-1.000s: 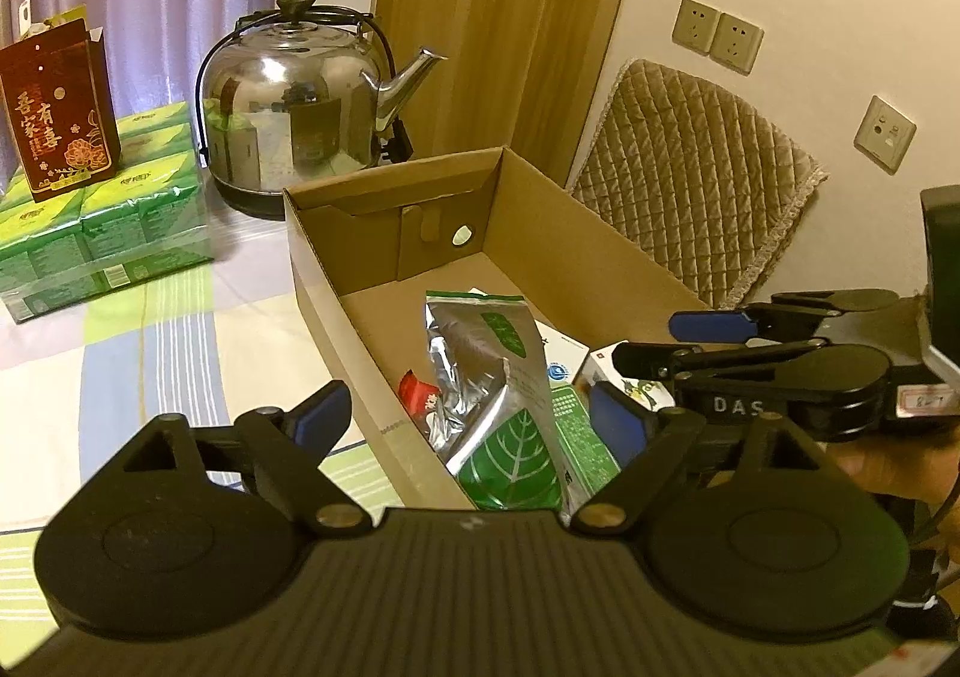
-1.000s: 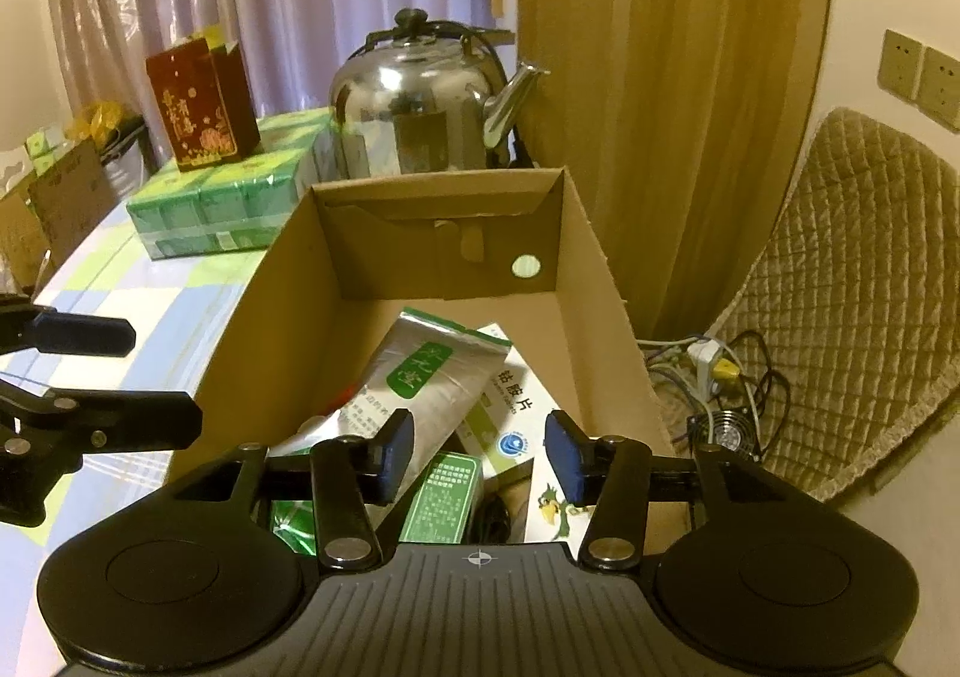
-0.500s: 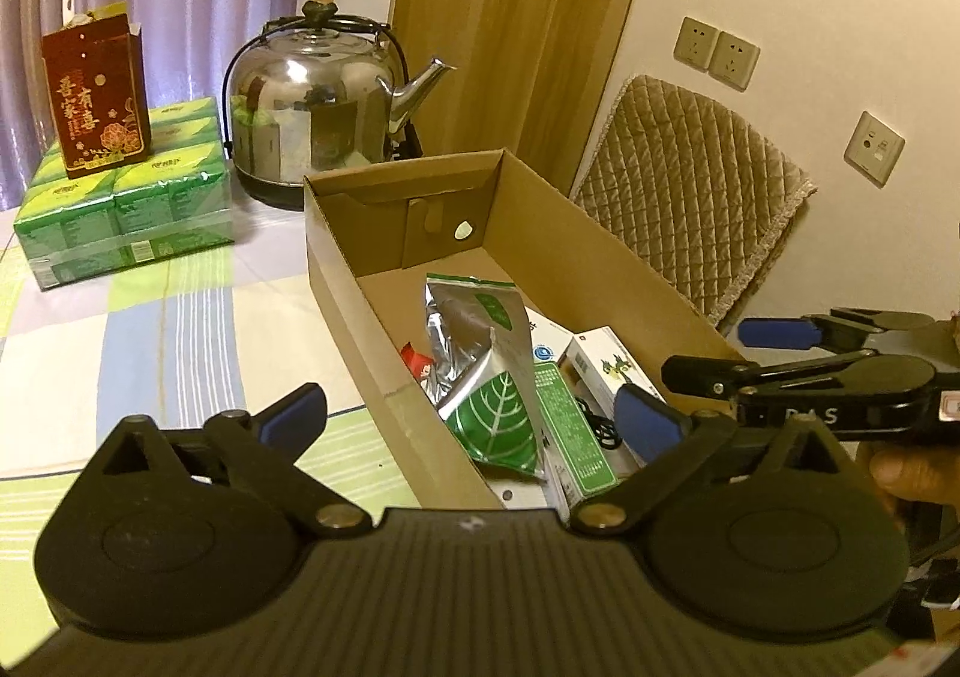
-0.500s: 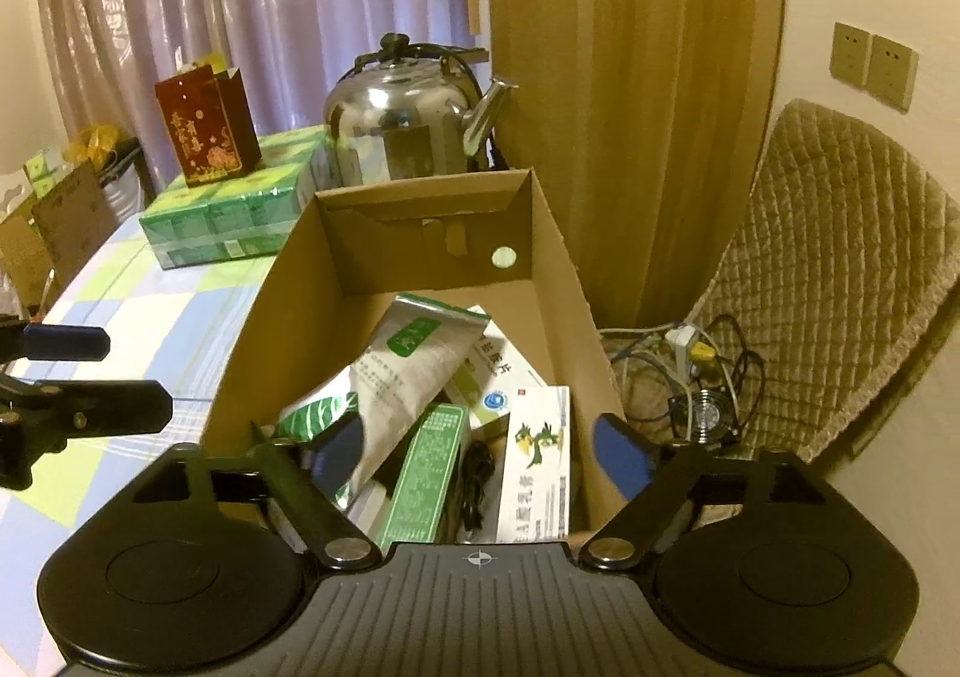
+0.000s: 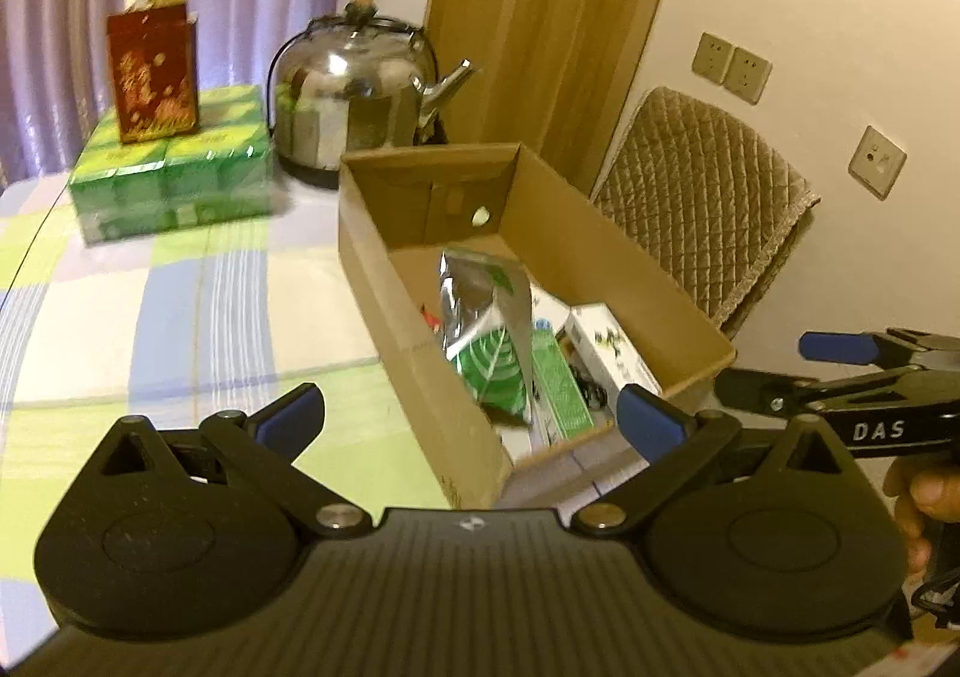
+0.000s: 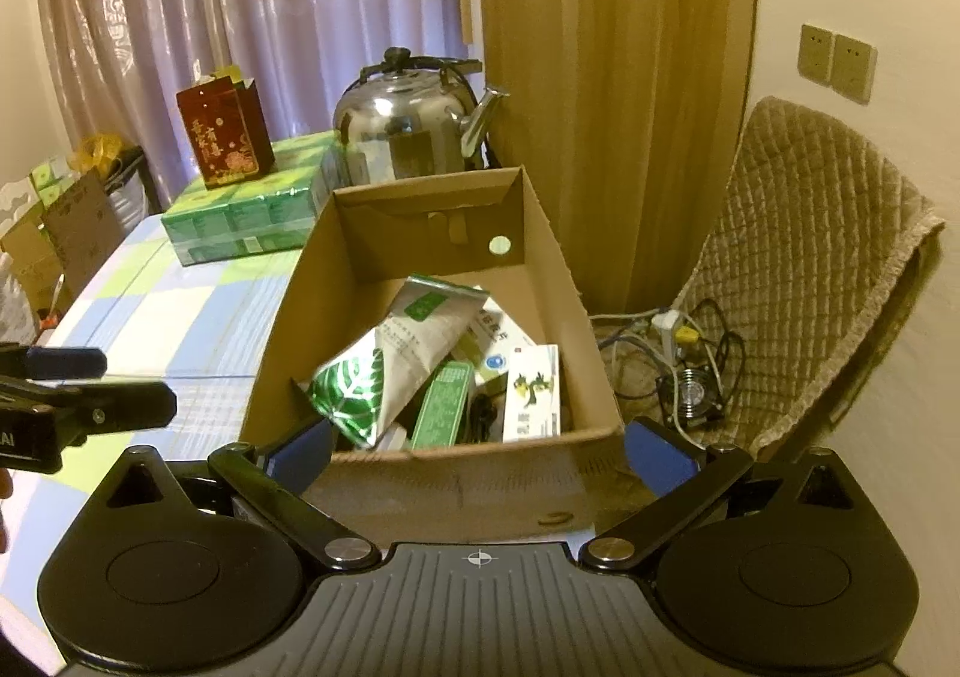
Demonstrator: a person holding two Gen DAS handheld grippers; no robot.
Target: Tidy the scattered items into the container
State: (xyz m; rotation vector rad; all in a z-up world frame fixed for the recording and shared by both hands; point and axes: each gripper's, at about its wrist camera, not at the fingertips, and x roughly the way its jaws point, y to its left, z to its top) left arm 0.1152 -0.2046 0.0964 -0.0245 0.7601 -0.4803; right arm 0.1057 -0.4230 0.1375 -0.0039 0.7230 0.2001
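Right wrist view: both the right gripper [image 6: 478, 449] and left gripper [image 5: 468, 418] have backed off the box [image 6: 456, 488], wide open, empty; tidying looks finished.

Open cardboard box [image 6: 558, 281] on the checked tablecloth holds a silver-green foil pouch [image 6: 384, 365], a green carton [image 6: 441, 407] and a white carton [image 6: 533, 392]

Steel kettle [image 6: 414, 119], red gift bag [image 6: 225, 134]

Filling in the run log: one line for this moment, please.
left tongs: open, empty | right tongs: open, empty | box: holds pouch, cartons | tablecloth near box: no loose items
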